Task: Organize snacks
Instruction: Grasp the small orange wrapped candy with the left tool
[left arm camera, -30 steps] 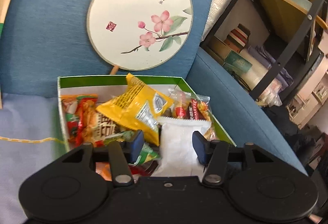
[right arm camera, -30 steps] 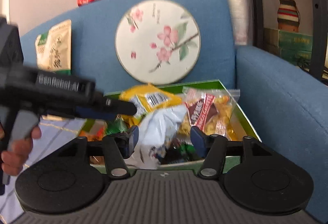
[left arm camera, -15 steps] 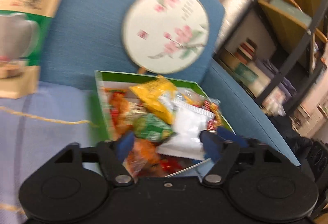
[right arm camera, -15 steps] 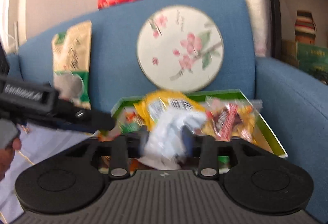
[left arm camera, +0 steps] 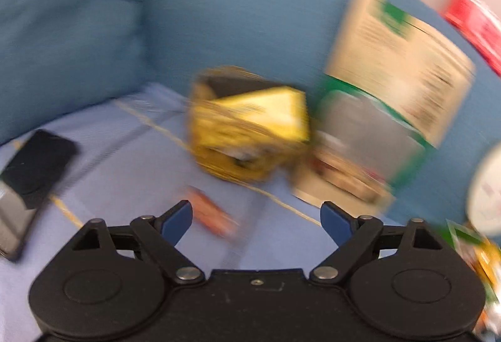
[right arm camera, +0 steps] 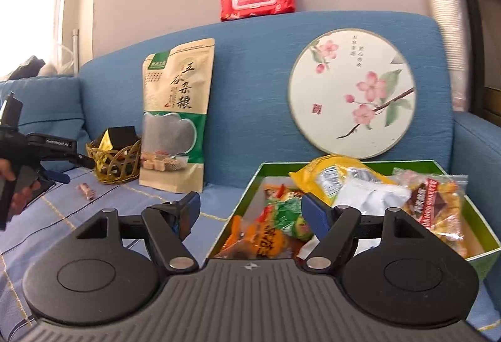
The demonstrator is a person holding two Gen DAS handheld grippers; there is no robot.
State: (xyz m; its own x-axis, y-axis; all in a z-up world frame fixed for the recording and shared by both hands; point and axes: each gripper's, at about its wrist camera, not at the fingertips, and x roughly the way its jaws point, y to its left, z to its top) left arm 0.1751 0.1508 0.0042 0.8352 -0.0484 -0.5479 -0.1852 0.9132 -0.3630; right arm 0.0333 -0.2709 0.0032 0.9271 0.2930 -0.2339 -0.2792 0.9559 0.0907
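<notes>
Left wrist view: our left gripper (left arm camera: 255, 223) has swung from the green box to a small wrapped snack (left arm camera: 213, 216) (blurred), jaws spread, empty. Right wrist view: our right gripper (right arm camera: 249, 212), released, has dropped the white packet (right arm camera: 372, 196) into the green box (right arm camera: 482, 251).

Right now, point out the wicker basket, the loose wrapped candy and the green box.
wicker basket (right arm camera: 114, 165): right wrist view, front of woven wall.
loose wrapped candy (right arm camera: 87, 190): right wrist view, middle of wrapper, on the blue cloth.
green box (right arm camera: 483, 254): right wrist view, near right wall.
</notes>
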